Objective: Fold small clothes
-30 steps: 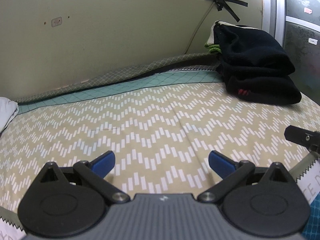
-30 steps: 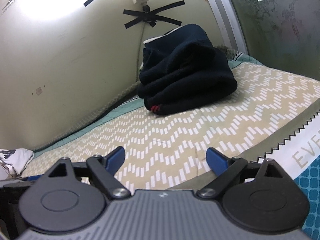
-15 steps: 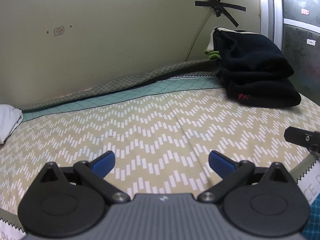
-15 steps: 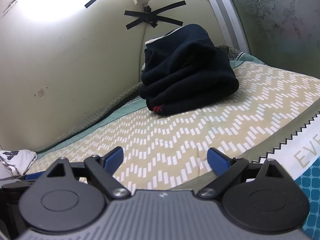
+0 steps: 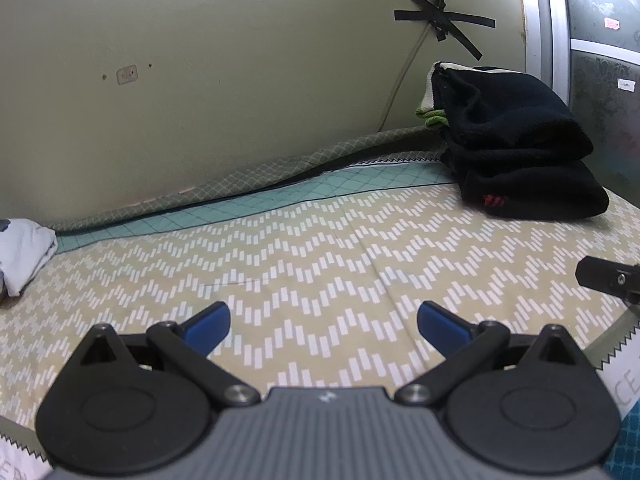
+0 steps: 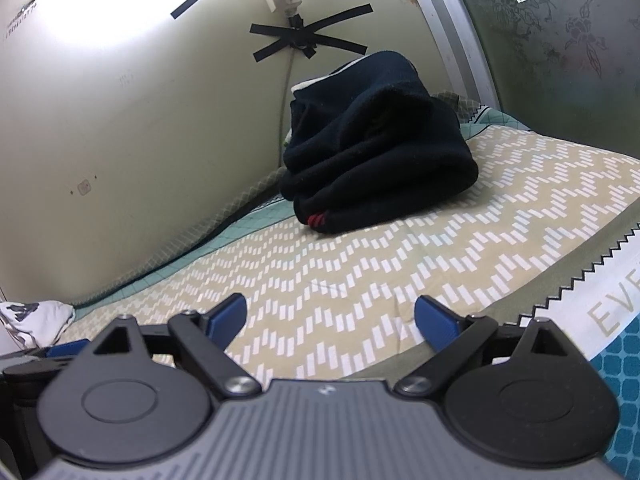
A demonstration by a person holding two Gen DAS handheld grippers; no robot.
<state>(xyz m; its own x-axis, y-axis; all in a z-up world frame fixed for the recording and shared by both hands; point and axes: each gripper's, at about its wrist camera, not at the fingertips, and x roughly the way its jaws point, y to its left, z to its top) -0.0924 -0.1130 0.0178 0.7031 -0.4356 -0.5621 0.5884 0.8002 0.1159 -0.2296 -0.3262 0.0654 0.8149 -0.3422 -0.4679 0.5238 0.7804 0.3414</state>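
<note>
A bed (image 5: 320, 248) covered in a beige zigzag-patterned sheet fills both views, running back to a pale green wall (image 5: 200, 80); the wide middle stretch of the sheet has no garment on it.

At the far right corner, against the wall, sits a stack of dark folded clothes (image 5: 516, 156), black fleece-like pieces laid one on another, with a white and green edge showing at the back and a small red mark on the lowest fold. From the right wrist view the same stack (image 6: 376, 172) looks neat and settled, which suggests this part of the job is done.

At the far left edge lies a small white printed garment (image 5: 24, 252), bunched and not folded, well apart from the stack. It also shows in the right wrist view (image 6: 36, 318), crumpled near the wall. This looks like what is left to fold; whether more pieces wait out of view cannot be told.

The left claw (image 5: 323, 322) hovers low over the bare sheet, its 2 blue fingers spread wide and holding nothing. The right claw (image 6: 330, 318) is likewise spread wide and empty, just beside the left one and pointed toward the stack.

The likely next step is fetching the white piece to the middle of the bed.
</note>
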